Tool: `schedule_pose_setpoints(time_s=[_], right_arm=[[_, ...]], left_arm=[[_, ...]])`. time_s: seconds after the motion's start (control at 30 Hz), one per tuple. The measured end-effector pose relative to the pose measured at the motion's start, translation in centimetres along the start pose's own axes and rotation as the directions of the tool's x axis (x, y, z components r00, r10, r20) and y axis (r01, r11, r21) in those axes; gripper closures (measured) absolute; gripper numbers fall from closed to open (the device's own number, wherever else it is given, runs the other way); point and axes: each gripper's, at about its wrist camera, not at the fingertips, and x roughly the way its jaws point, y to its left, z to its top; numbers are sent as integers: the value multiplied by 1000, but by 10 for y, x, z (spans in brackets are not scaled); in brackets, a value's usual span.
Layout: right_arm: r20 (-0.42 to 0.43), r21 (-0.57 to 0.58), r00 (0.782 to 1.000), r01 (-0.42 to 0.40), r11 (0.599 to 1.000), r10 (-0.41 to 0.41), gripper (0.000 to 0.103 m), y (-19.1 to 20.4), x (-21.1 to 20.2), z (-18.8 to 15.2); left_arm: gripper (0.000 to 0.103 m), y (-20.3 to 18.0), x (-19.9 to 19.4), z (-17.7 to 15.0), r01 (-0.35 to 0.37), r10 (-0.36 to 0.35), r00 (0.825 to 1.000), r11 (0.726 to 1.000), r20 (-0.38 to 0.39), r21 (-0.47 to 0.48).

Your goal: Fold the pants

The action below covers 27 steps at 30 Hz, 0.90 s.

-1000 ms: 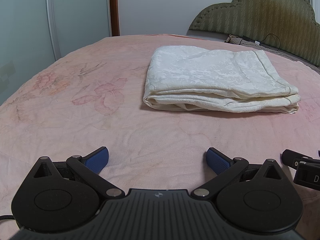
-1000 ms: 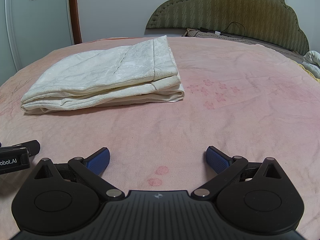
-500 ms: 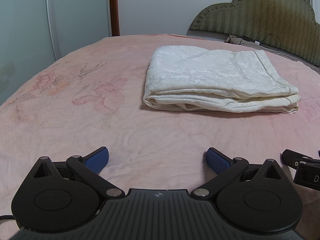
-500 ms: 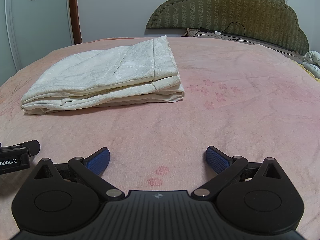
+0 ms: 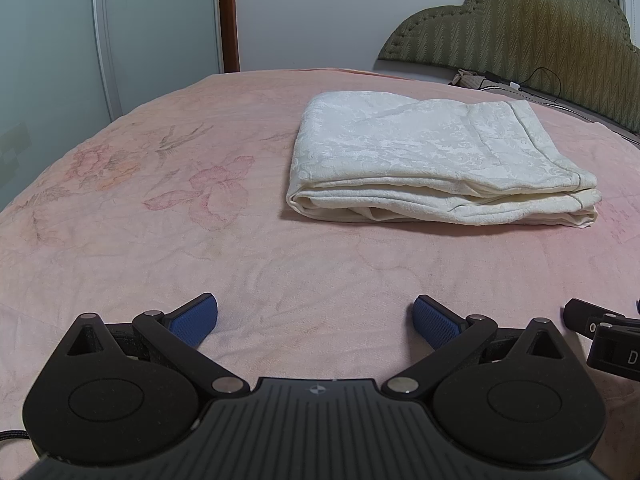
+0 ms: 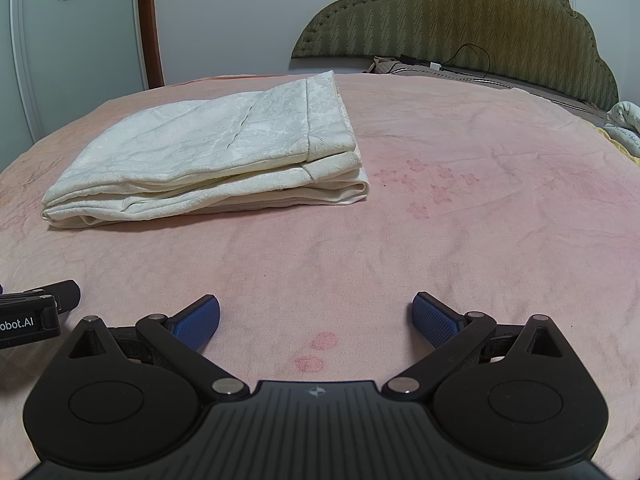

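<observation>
The cream-white pants (image 5: 432, 160) lie folded in a flat stack of several layers on the pink bed (image 5: 200, 240). In the right wrist view the pants (image 6: 208, 160) sit ahead to the left. My left gripper (image 5: 315, 318) is open and empty, low over the bed, well short of the pants. My right gripper (image 6: 316, 316) is open and empty too, near the bed's front, apart from the pants. Each gripper's black body shows at the edge of the other's view: the right one (image 5: 600, 332) and the left one (image 6: 32, 312).
An olive padded headboard (image 6: 460, 12) stands at the back right with a cable (image 6: 468, 60) and small items along it. A wardrobe with glass doors (image 5: 60, 40) and a wooden post (image 5: 228, 16) stand to the left. A crumpled cloth (image 6: 624, 120) lies at the far right.
</observation>
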Motion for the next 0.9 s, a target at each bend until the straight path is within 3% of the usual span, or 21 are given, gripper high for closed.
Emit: schedule_pose_setpoints(time_s=[0.9], right_arm=[[0,0,1000,0,1000,0,0,0,0,0]], left_arm=[[1,-2,-2,-1,5,-5,1000,1000,1,0]])
